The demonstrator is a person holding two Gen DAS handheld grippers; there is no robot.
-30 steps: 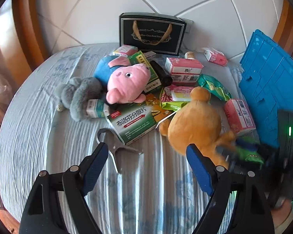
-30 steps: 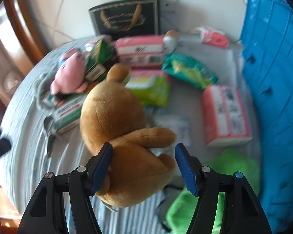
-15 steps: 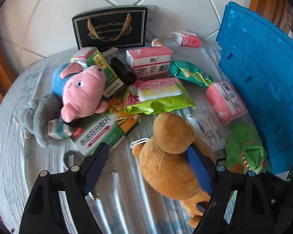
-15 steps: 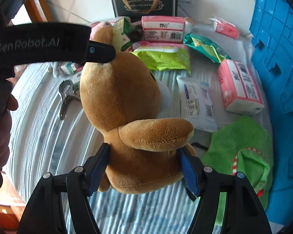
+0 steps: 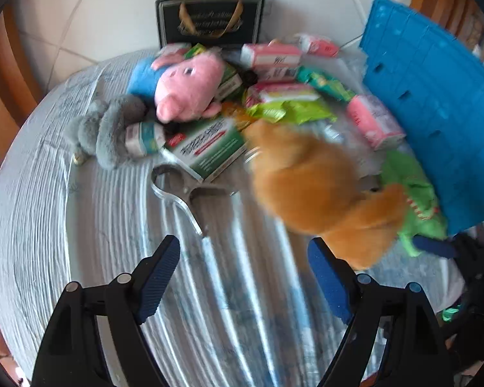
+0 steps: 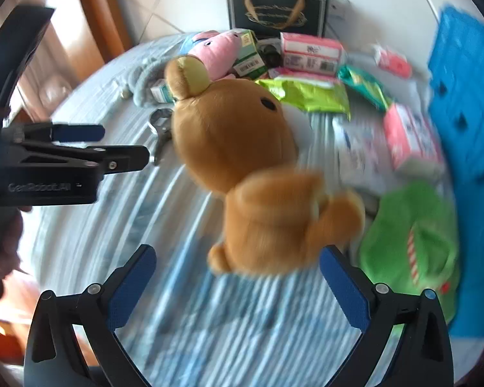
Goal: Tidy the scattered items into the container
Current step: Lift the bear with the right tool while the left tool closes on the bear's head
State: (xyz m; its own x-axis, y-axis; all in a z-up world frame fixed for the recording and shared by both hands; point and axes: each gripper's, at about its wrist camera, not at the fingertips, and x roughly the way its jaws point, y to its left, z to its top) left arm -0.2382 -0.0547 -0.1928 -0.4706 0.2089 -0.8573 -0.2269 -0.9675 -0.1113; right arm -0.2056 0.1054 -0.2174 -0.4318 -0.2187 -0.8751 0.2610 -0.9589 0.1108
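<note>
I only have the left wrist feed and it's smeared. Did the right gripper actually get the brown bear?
Observer: No. In the right wrist view the right gripper has its jaws opening wide, and the brown plush bear sits beyond the pads, touching neither.
Operator: Which way is the bear facing? It's just an orange blob here.
Observer: Its head is toward the black gift bag, one black eye showing, and a round ear overlaps the pink pig plush.
Operator: Anything wedged against it on the crate side?
Observer: A green plush lies between the bear and the blue crate.
</note>
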